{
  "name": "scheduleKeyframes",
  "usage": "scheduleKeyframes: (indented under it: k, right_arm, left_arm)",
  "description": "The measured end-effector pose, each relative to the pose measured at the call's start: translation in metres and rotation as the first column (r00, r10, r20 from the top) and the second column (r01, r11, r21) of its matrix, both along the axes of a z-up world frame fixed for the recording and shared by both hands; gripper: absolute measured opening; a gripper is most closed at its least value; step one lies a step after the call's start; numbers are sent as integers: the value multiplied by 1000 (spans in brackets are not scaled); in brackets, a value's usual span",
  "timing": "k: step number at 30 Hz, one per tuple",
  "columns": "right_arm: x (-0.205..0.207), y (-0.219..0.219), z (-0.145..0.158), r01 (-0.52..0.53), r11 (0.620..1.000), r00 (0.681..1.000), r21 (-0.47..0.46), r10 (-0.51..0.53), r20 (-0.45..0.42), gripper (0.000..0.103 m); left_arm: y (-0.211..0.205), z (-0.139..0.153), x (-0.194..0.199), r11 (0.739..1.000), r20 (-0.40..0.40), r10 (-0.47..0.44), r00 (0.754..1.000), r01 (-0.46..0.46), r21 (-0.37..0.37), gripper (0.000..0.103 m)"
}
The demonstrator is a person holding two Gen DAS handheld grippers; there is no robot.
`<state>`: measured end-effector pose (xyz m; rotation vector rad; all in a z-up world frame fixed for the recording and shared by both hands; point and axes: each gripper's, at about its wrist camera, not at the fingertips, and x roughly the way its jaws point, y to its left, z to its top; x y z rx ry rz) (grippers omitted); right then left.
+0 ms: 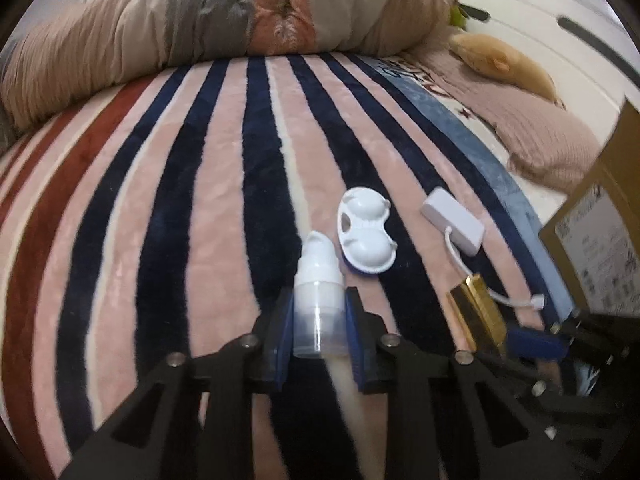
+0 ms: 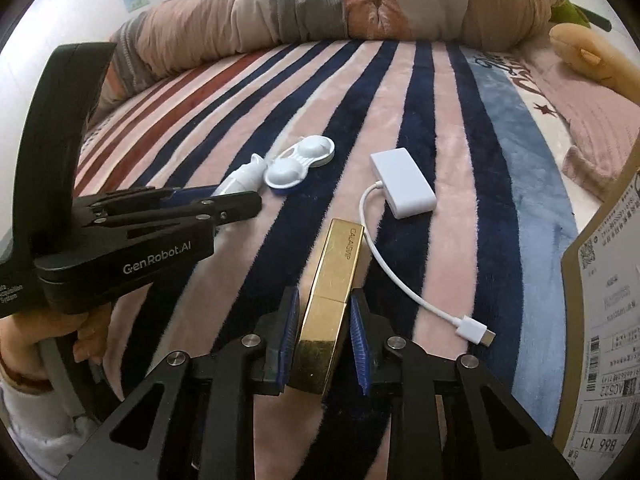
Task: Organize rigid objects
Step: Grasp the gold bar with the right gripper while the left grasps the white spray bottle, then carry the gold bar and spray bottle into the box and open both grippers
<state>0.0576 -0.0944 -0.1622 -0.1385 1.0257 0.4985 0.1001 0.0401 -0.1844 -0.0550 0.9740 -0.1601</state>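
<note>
My left gripper is shut on a clear pump bottle with a white cap, just over the striped blanket; it also shows in the right wrist view. My right gripper has its jaws around a gold rectangular box, which lies on the blanket; a narrow gap shows at the right pad. The gold box also shows in the left wrist view. A white contact lens case and a white USB adapter with a cable lie on the blanket beyond.
A cardboard box with shipping labels stands at the right. A rolled quilt lies along the far side. A pink pillow and a tan plush toy lie at the far right.
</note>
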Motion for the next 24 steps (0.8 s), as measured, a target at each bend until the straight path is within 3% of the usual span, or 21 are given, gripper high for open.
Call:
scheduleKeyframes:
  k: [3, 6, 10, 13, 19, 24]
  right_arm:
    - [-4, -1, 1, -14, 998, 999, -64, 16, 28, 17]
    - [2, -4, -4, 3, 1000, 1000, -15, -2, 8, 17]
    - [0, -1, -3, 7, 1000, 999, -26, -6, 46, 14]
    - [-7, 2, 11, -28, 1000, 997, 6, 27, 67, 13]
    - [-42, -2, 72, -123, 986, 978, 110, 101, 182, 13]
    - [-72, -36, 139, -150, 970, 940, 192, 79, 331, 13]
  left_arm:
    - [5, 4, -5, 999, 0, -5, 1000, 5, 44, 21]
    - [11, 0, -2, 1000, -14, 20, 1000, -20, 10, 22]
    - [3, -3, 0, 998, 4, 33, 999, -33, 50, 21]
    - [7, 6, -3, 999, 3, 31, 1000, -31, 31, 21]
    - [18, 71, -33, 998, 123, 59, 991, -61, 8, 21]
    - [-9, 146, -61, 1000, 276, -1, 961, -6, 24, 21]
